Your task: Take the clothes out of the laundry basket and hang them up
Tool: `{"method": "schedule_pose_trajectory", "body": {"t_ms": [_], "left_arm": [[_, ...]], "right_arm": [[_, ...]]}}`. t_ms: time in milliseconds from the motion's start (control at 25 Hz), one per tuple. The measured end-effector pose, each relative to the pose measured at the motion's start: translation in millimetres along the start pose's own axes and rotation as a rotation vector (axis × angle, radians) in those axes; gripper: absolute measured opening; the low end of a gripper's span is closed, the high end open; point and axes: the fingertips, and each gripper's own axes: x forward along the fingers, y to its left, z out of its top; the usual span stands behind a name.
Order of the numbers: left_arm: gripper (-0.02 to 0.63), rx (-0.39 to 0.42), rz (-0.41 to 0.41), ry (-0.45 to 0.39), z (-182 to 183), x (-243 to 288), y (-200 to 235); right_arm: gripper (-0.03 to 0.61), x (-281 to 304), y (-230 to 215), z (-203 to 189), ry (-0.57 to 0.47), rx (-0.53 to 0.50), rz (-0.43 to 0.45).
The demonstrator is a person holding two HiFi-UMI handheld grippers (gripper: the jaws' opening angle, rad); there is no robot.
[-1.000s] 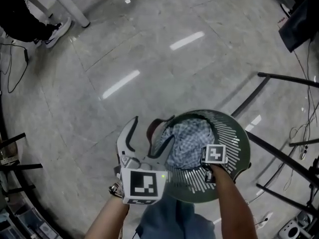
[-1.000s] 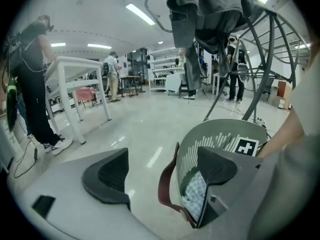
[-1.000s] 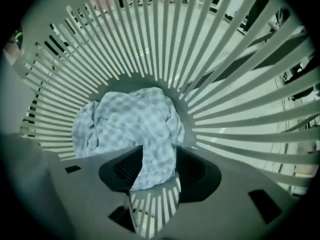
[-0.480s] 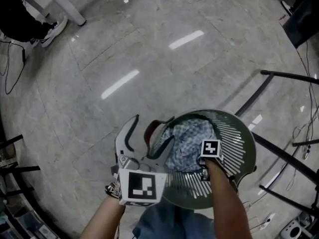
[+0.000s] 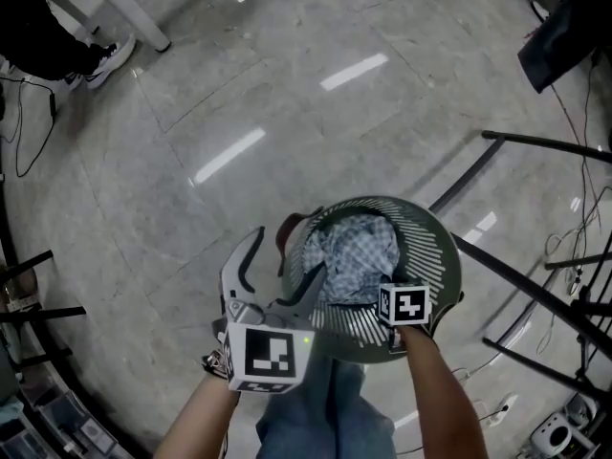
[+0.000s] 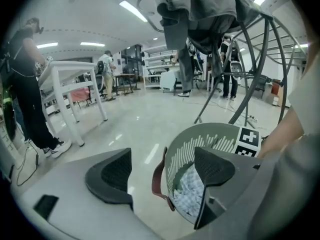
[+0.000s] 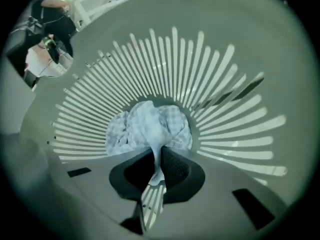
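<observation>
Grey stone floor [image 5: 191, 113] carries a green laundry basket [image 5: 435, 256] with a checked cloth [image 5: 354, 256] inside. Right claw [image 7: 156, 159], reaching into the basket, is clamped on a fold of that cloth. Left claw [image 6: 162, 166], beside the rim, has just been closing slightly but stands wide, gripping nothing.

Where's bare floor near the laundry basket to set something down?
Free: the floor ahead of the laundry basket, out to the white table leg. Crowded: right of the basket, black rack legs cross the floor.
</observation>
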Motion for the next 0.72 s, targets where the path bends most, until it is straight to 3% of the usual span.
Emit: {"method": "schedule_pose_trajectory", "body": {"t_ms": [200, 720], "left_arm": [[0.388, 0.005, -0.021, 0.015, 21, -30, -9], [0.360, 0.039, -0.052, -0.005, 104, -88, -14]], "right_arm": [[0.026, -63, 23, 16, -0.135, -0.171, -0.033], [0.026, -231, 63, 47, -0.382, -0.423, -0.043]]}}
